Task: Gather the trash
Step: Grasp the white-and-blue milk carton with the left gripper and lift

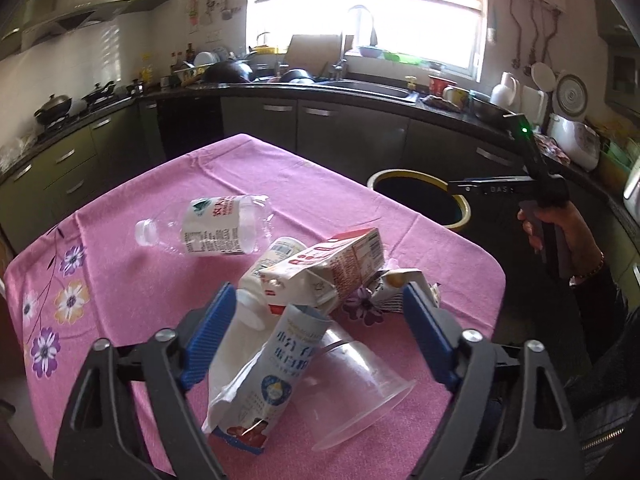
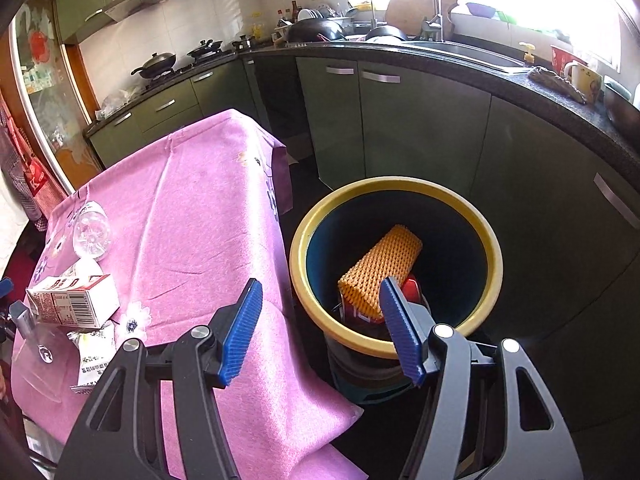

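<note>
My left gripper (image 1: 320, 316) part-open, empty, around the blue milk carton (image 1: 268, 368) lower centre; my right gripper (image 2: 320, 332) part-open, empty, over the yellow-rimmed bin (image 2: 400, 188).

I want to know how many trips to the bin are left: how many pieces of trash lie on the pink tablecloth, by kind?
Bottles: 2, clear bottle and white bottle
Cartons: 2, red-and-white carton and blue-and-white carton
Cups: 1, clear cup
Wrappers: 1, crumpled wrapper
Total: 6
</note>
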The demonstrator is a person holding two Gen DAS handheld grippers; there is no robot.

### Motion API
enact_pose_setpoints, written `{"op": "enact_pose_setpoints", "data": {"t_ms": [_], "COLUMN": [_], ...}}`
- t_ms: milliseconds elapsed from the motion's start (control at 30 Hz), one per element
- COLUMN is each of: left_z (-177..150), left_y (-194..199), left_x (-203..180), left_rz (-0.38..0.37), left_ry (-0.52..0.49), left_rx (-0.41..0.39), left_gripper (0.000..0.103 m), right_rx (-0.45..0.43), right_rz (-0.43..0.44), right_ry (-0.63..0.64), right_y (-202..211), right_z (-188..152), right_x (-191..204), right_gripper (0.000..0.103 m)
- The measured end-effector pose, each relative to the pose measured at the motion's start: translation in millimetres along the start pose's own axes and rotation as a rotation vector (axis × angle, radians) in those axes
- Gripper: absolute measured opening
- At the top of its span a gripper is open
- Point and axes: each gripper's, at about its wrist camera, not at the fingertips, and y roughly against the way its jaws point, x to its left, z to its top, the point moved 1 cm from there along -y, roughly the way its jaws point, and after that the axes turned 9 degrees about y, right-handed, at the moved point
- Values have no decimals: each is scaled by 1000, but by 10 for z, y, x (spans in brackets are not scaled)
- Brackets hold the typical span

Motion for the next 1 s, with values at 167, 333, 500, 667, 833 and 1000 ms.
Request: {"op": "enact_pose_setpoints", "data": {"t_ms": [167, 333, 500, 667, 833, 1000], "left_z": [29, 1, -17, -13, 19, 124], "left_y": [-161, -176, -128, -12, 130, 302], "left_x": [67, 108, 80, 35, 39, 73], "left_rz": [7, -12, -16, 3, 14, 11], "left_ry": [-11, -4, -11, -25, -9, 13], "left_rx": [69, 91, 97, 82, 48, 1], "left_gripper": [49, 29, 17, 7, 4, 3], "right_rx": [11, 18, 23, 20, 17, 15], "right_rz": [17, 17, 27, 32, 37, 41], "right_ry": [-3, -4, 0, 9, 15, 19], "right_y": [-51, -73, -92, -84, -70, -51], "right_z": [0, -13, -5, 13, 22, 27], "right_x": [-12, -7, 20, 62, 92, 104], "right_gripper": [61, 61, 61, 61, 61, 61]}}
